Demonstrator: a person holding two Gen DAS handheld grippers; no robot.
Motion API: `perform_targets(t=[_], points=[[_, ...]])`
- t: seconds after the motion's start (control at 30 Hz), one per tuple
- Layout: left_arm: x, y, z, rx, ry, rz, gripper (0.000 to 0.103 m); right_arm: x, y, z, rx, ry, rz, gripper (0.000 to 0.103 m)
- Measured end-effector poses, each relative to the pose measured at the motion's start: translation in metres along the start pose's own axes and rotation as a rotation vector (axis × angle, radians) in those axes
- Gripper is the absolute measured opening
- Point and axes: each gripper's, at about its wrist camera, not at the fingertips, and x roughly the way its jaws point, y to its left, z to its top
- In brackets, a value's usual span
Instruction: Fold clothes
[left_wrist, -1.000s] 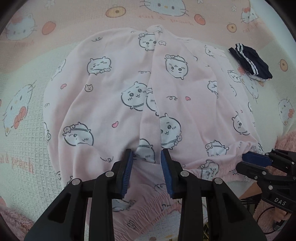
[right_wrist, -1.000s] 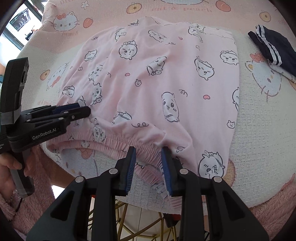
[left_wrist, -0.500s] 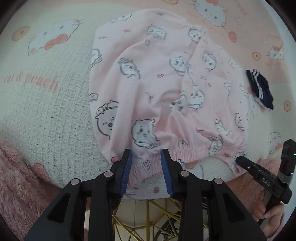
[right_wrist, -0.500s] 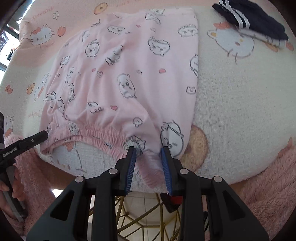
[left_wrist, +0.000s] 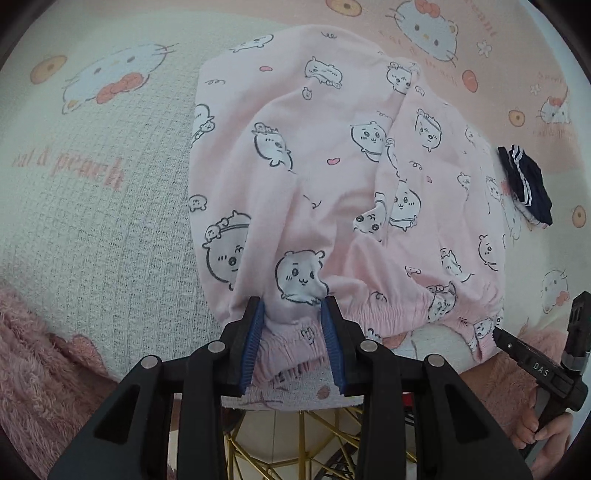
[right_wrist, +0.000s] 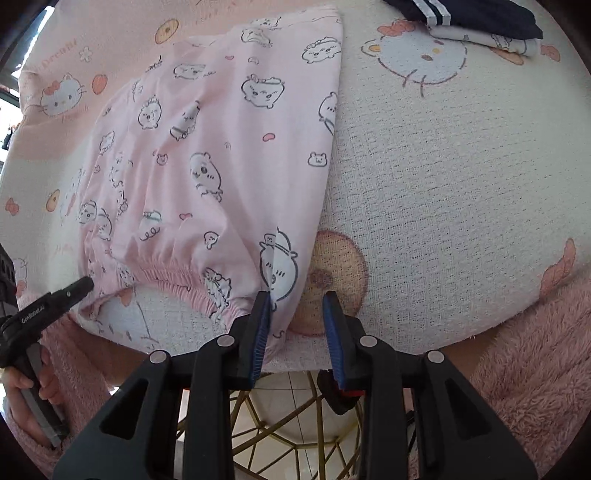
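My left gripper (left_wrist: 293, 341) pinches the pink pyjama shorts (left_wrist: 332, 177) waistband at six o'clock. My right gripper (right_wrist: 297, 334) stands narrowly open, only its left pad touching fabric, so that corner could slip free.

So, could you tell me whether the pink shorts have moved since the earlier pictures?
Yes. The pink shorts have shifted left, away from the navy garment, which stayed put on the tablecloth.

Pale pink pyjama shorts (left_wrist: 332, 192) with cartoon animals, navy white-striped garment (left_wrist: 524, 184)
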Motion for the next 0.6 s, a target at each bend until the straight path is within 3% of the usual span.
perform_targets(t=[0.2,0.33,0.43,0.6], points=[[0.001,-0.004,0.002,0.028,-0.02,0.01,0.034,-0.006,0.008,-0.006,-0.062,-0.001,-0.119,0.029],[-0.011,0.006,-0.003,-0.038,-0.051,-0.02,0.034,-0.023,0.007,-0.007,-0.052,-0.074,-0.044,0.029],[-0.026,0.026,-0.014,-0.157,-0.053,-0.066,0.034,-0.035,0.005,-0.012,-0.037,-0.105,0.002,0.029],[-0.022,0.056,-0.031,-0.324,0.041,-0.175,0.034,-0.023,-0.015,-0.022,0.108,-0.007,0.121,0.029]])
